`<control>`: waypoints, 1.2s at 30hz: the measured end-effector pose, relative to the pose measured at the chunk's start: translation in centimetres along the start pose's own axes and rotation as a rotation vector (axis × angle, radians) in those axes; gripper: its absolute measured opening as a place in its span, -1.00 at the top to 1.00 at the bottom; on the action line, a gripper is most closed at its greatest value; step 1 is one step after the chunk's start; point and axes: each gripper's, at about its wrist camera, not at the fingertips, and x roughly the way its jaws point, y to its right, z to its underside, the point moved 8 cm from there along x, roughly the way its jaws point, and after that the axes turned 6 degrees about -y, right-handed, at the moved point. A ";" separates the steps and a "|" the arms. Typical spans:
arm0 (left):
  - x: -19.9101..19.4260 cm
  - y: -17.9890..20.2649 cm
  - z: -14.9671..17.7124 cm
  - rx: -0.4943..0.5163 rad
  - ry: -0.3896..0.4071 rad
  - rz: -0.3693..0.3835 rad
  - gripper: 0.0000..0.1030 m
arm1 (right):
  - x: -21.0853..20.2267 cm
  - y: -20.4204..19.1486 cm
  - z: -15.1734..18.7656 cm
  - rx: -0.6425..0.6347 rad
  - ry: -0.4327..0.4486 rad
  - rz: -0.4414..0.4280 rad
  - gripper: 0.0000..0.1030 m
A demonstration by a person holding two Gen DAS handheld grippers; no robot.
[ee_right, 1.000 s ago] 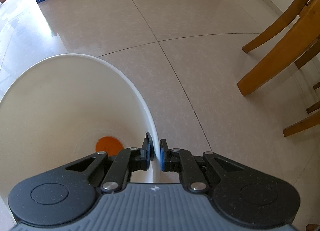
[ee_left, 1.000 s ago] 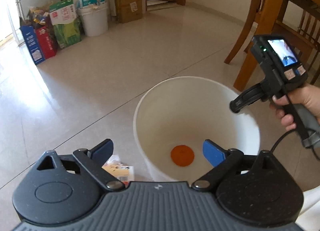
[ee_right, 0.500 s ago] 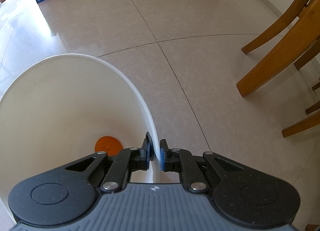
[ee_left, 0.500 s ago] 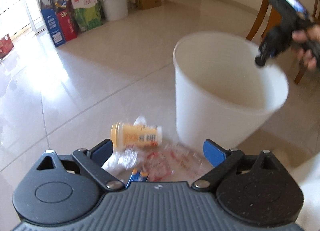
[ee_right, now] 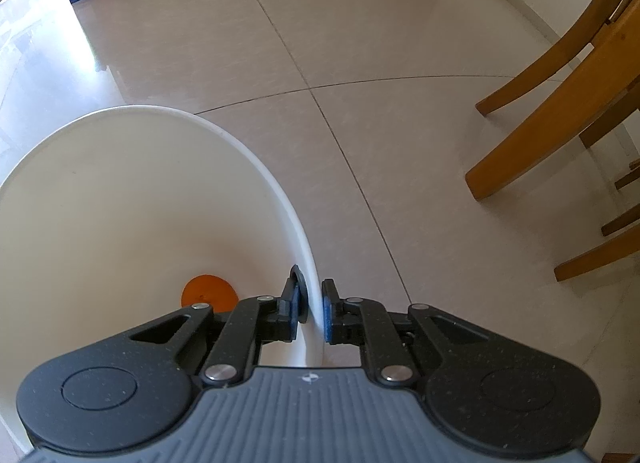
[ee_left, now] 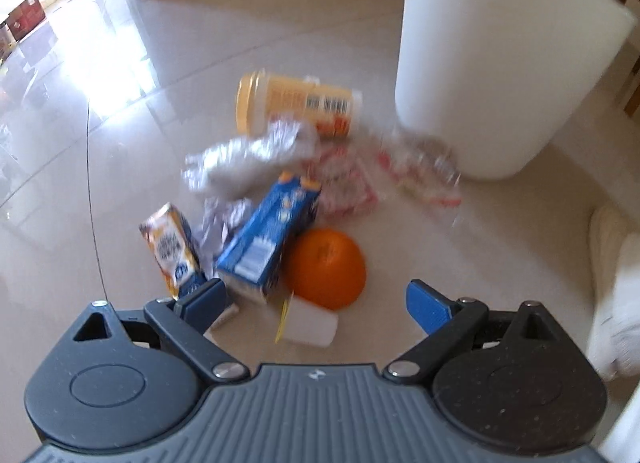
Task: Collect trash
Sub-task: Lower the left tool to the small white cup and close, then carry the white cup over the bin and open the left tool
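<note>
Two boxy cartons beside a round, smooth orange peel.

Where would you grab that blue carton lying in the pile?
Across the narrow middle of the blue carton, coming from above. It lies tilted on the other trash with flat long sides free; the orange peel crowds its right, so the open left claw should straddle carefully.

The tiled floor carries a white bin, a yellow cup on its side, crumpled foil, two cartons, an orange peel and wooden chair legs
</note>
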 end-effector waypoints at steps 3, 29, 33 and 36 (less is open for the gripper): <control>1.8 -0.2 1.6 -0.001 -0.015 -0.003 -0.87 | -0.1 -0.2 0.0 -0.003 0.002 0.004 0.72; 8.8 -0.1 3.2 0.073 -0.079 -0.030 0.12 | -0.6 -0.4 0.0 -0.001 0.005 0.017 0.70; 8.2 -0.3 3.3 0.038 -0.080 -0.010 0.13 | -0.6 -0.6 0.0 -0.002 0.007 0.022 0.70; 7.4 -0.5 3.2 0.011 -0.082 0.004 0.13 | -0.6 -0.7 0.0 0.000 0.006 0.024 0.69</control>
